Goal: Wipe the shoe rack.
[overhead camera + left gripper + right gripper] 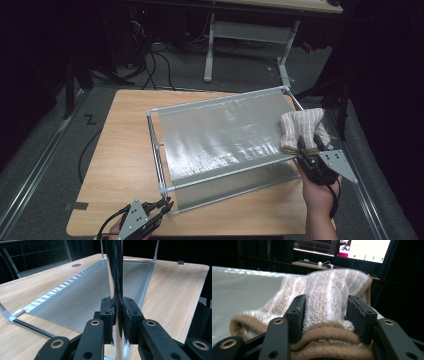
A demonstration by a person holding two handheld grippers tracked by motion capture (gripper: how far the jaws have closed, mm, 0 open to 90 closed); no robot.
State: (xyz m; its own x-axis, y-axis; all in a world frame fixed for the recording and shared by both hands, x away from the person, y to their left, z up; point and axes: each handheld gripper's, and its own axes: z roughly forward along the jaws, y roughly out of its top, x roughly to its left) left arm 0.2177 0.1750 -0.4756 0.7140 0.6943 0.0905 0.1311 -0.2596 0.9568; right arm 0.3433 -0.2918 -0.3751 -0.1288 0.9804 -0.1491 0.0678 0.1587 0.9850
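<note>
At the right end of the rack (pixel 165 189), our right gripper (pixel 325 315) has its jaws apart around the fuzzy sock (pixel 303 127). The sock could slide off the silver sheet (pixel 220 135). Our left gripper (pixel 117 315) pinches the rack's post tight; letting go might make it wobble.

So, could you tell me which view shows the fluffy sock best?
The right gripper view: the sock is close up between the right gripper jaws, pile and brown cuff clear. The high view shows it small, draped on the rack's corner.
</note>
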